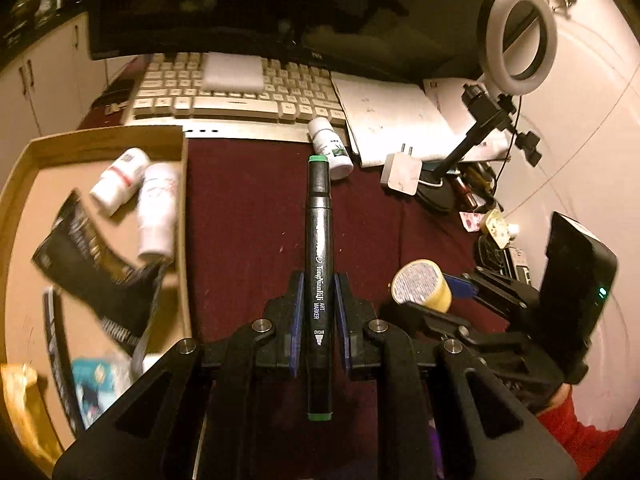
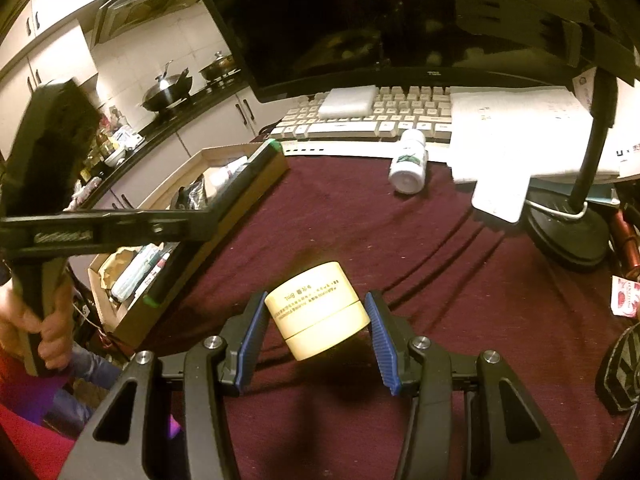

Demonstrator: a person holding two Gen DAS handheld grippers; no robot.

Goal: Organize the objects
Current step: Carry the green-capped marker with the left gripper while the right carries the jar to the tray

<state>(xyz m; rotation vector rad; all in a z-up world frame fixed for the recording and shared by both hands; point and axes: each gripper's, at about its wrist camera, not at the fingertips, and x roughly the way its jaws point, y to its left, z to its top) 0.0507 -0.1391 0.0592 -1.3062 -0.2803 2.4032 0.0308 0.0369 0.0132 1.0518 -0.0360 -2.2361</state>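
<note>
The left gripper (image 1: 318, 304) was clamped on a black art marker (image 1: 319, 264) held lengthwise above the maroon cloth (image 1: 248, 216) beside the cardboard box (image 1: 182, 200), while the right gripper (image 2: 316, 338) pinched a cream jar (image 2: 318, 316) off-centre, so either could slip and roll toward the white bottle (image 1: 330, 146).

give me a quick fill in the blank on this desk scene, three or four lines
1. The left gripper is shut on a black art ____.
2. The cream jar sits between the right gripper's ____ pads.
3. The white bottle lies on its side just in front of the ____.
4. The cardboard box already holds two white ____.

Missing words: marker; blue; keyboard; bottles
</note>
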